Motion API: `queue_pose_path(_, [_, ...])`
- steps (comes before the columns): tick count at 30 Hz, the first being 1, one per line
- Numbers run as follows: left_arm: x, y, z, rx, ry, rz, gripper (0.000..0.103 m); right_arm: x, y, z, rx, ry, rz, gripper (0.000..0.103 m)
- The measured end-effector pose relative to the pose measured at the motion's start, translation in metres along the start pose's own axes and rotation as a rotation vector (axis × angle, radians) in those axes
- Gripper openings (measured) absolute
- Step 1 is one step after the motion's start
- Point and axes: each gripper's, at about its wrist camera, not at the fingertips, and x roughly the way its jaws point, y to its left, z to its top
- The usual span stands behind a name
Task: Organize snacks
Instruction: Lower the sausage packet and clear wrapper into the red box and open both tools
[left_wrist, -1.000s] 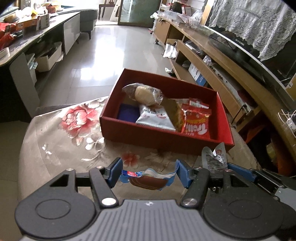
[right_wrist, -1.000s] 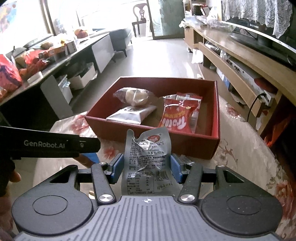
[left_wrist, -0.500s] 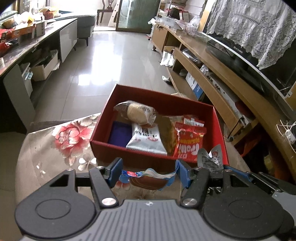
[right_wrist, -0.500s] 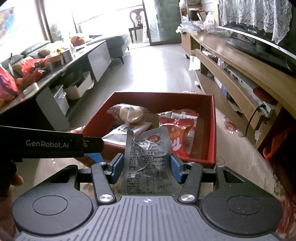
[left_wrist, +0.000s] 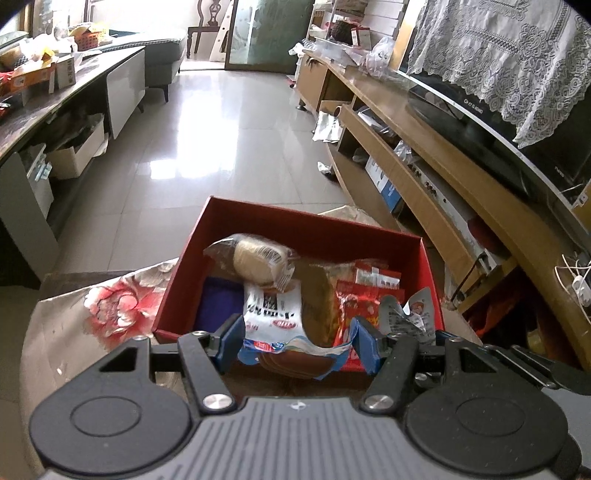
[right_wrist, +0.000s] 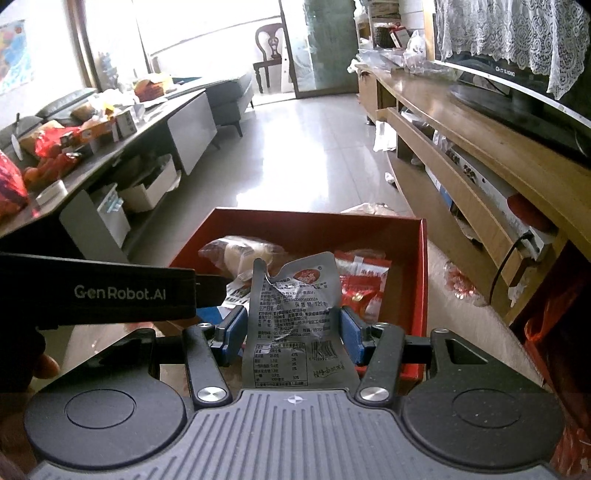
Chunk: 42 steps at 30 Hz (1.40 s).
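Note:
A red box (left_wrist: 184, 266) (right_wrist: 417, 258) stands on the flowered tabletop and holds several snack packets: a clear-wrapped bun (left_wrist: 255, 258), a white packet (left_wrist: 271, 314) and red packets (left_wrist: 364, 295). My left gripper (left_wrist: 297, 349) is shut on a blue-edged packet with a brown snack (left_wrist: 295, 356), held over the box's near wall. My right gripper (right_wrist: 291, 332) is shut on a crumpled silver packet (right_wrist: 295, 310), held upright at the box's near edge. That silver packet (left_wrist: 410, 314) shows to the right in the left wrist view.
The flowered tablecloth (left_wrist: 107, 306) spreads left of the box. A wooden TV bench (left_wrist: 443, 192) with a television runs along the right. A grey cabinet (right_wrist: 184, 125) loaded with clutter lines the left. Tiled floor (left_wrist: 207, 147) lies beyond. The other gripper's black body (right_wrist: 110, 291) crosses the right wrist view.
Both grippers have moved forward toward the box, still holding their packets. The box's near wall now sits under the fingertips in both views.

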Motion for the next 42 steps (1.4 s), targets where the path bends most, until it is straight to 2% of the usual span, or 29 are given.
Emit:
queue_pose_path(20, [0.031, -0.016, 0.021, 0.013, 0.004, 0.009, 0.066, 0.025, -0.017, 0.017, 0.021, 0.012, -0.018, 0.062])
queue_pose_path(28, [0.045, -0.019, 0.024, 0.018, 0.014, 0.019, 0.066, 0.044, -0.02, 0.018, 0.022, 0.054, -0.019, 0.062])
queue_pose_path(42, [0.083, -0.01, 0.026, 0.001, 0.051, 0.079, 0.067, 0.078, -0.028, 0.017, 0.025, 0.108, -0.047, 0.065])
